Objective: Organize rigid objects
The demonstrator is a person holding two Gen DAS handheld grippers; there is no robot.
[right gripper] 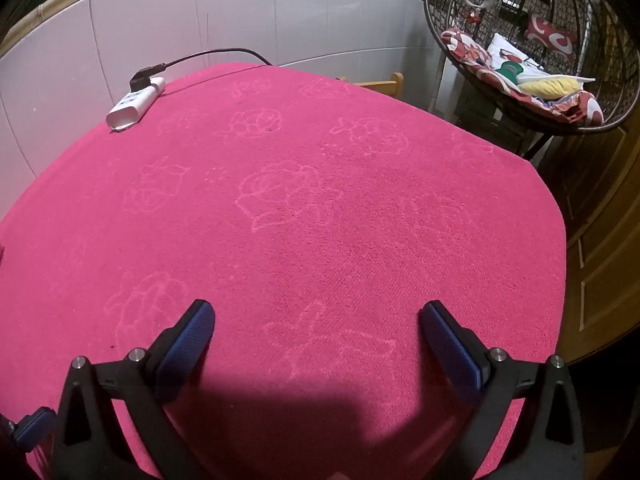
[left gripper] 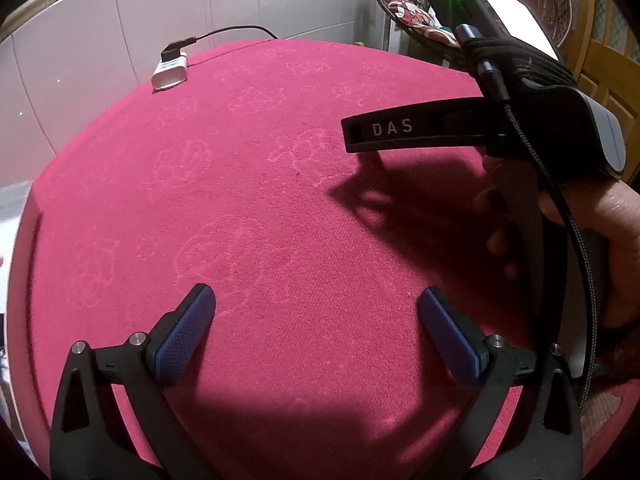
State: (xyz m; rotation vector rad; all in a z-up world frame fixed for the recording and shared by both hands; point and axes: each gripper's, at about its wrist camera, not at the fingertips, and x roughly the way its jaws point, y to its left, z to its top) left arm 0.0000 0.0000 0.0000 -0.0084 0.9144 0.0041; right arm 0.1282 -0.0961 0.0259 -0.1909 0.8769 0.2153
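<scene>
My left gripper point(left gripper: 316, 300) is open and empty above a pink embossed cloth on the table point(left gripper: 248, 220). My right gripper point(right gripper: 316, 314) is open and empty above the same cloth point(right gripper: 304, 216). The right gripper's black body marked "DAS" point(left gripper: 416, 130) shows side-on at the right of the left wrist view, held by a hand, so I cannot judge its jaws there. A white power strip point(left gripper: 170, 72) with a black plug and cable lies at the table's far left edge; it also shows in the right wrist view point(right gripper: 136, 106). No other loose object lies on the cloth.
A white tiled wall point(right gripper: 240, 12) runs behind the table. A wicker hanging chair point(right gripper: 532, 52) with patterned cushions stands at the far right. A wooden door point(right gripper: 600, 240) is right of the table. A blue pad of the other gripper point(right gripper: 34, 428) shows at bottom left.
</scene>
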